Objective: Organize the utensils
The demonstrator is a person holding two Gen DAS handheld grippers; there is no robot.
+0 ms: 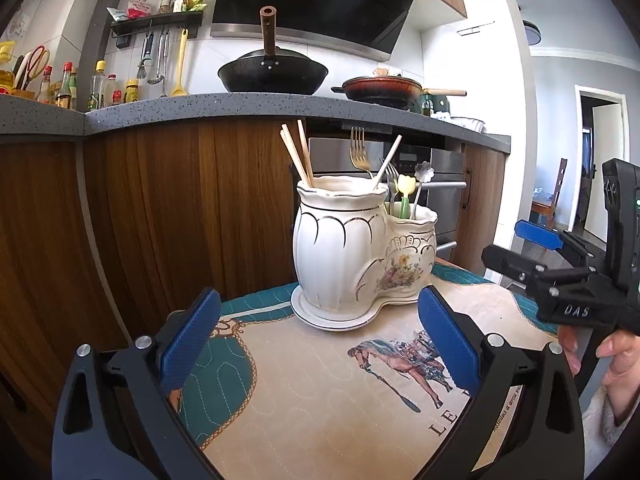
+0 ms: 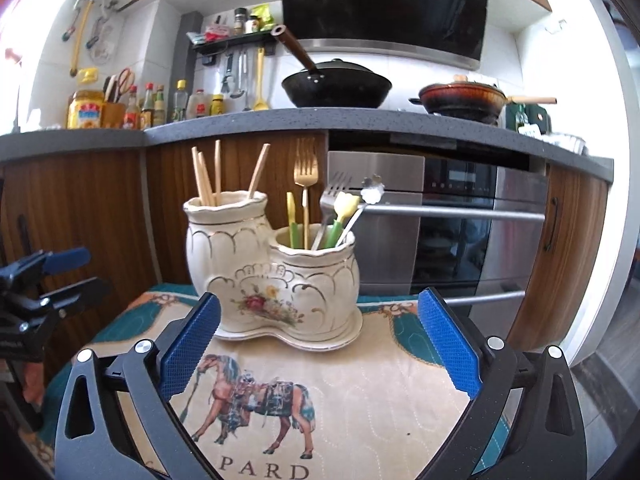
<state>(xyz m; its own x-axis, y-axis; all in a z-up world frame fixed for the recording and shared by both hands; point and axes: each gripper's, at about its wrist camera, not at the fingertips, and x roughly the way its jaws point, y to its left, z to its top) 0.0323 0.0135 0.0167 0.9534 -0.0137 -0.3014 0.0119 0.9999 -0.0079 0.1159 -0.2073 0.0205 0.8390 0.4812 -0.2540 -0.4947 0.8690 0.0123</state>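
The left gripper is seen spread as wide as it goes, its two blue pads well apart with nothing between them and nothing touched — only the printed mat lies beneath. Ahead of it, just beyond the fingertips and slightly right of centre, the holder is stood upright on its saucer. In the taller left cup the chopsticks are held, leaning; in the lower right cup a gold fork, a silver fork, a tulip-topped pick and a flower-ended spoon are gathered. To the right of this gripper, near the mat's edge, the right gripper is seen from the side, gripped by a hand.

In the right wrist view, the left gripper is found at the far left, apart from the holder. The right gripper is likewise spread fully — empty, its pads clear of everything. The holder stands just ahead between the fingertips, its saucer close beside the left pad, though contact cannot be told. The horse print on the mat is framed between the fingers.
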